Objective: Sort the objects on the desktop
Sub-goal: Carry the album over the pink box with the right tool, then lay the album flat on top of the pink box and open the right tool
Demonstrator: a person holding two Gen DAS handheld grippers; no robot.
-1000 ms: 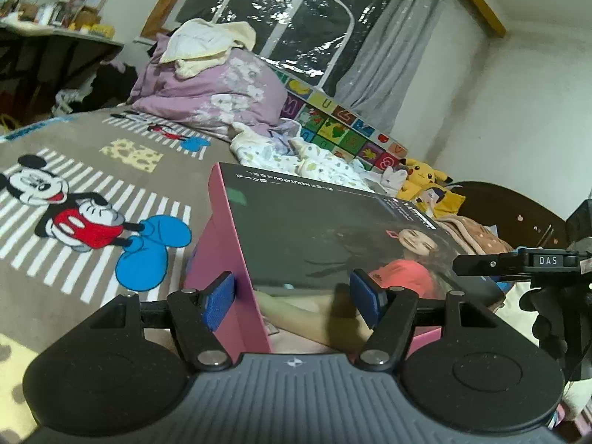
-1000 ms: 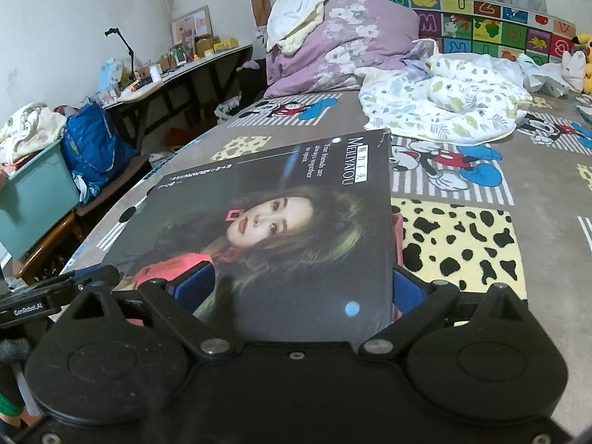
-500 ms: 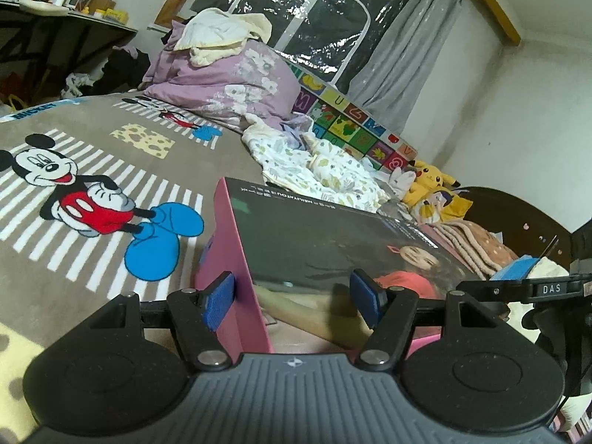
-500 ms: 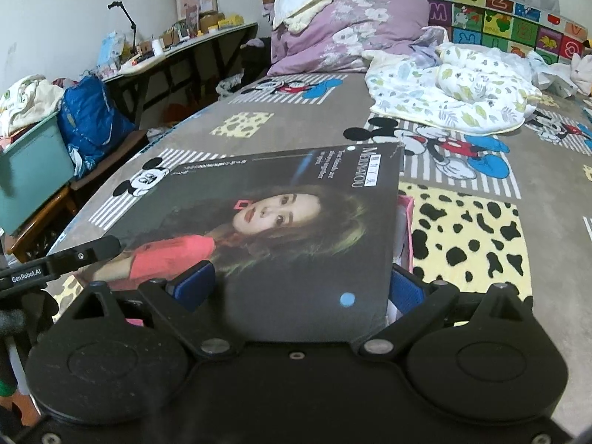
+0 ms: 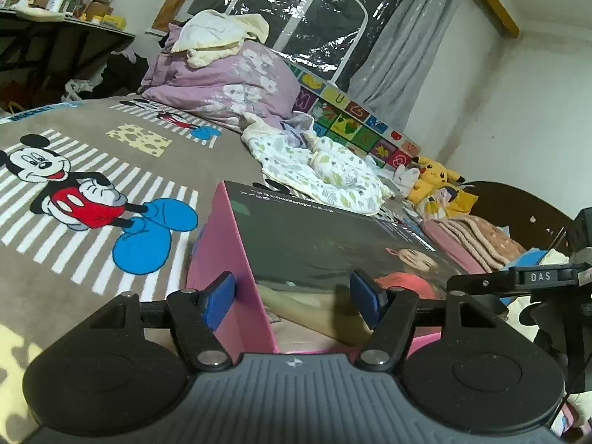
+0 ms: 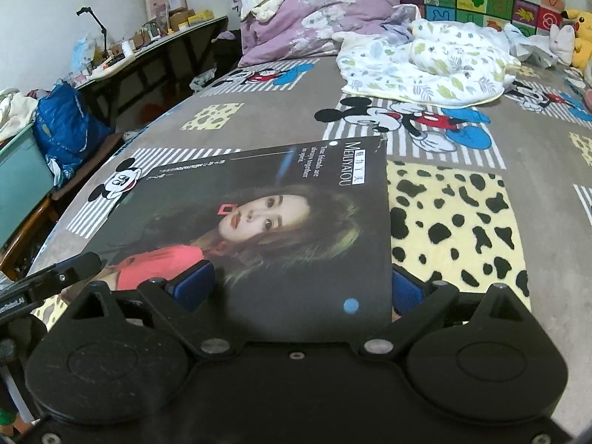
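Observation:
A flat box with a dark lid showing a woman's portrait [image 6: 281, 218] and pink sides [image 5: 225, 255] rests on the Mickey Mouse blanket [image 6: 462, 222]. My left gripper [image 5: 294, 299] is open, its blue pads [image 5: 218, 301] standing either side of the box's near pink corner. My right gripper [image 6: 298, 290] is open too, its pads [image 6: 192, 288] straddling the lid's near edge. Whether the pads touch the box I cannot tell. The right gripper's body shows at the right of the left wrist view [image 5: 536, 281].
A purple quilt pile [image 5: 225, 81] and a leafy white cloth [image 6: 429, 66] lie at the far end of the bed. Pikachu plush toys [image 5: 436, 177] sit by the headboard. A cluttered desk [image 6: 140, 51] and blue bag [image 6: 66, 125] stand left of the bed.
The box has come down from a tilted, lifted pose and lies nearly flat on the blanket. Both grippers lowered with it and stay open around it.

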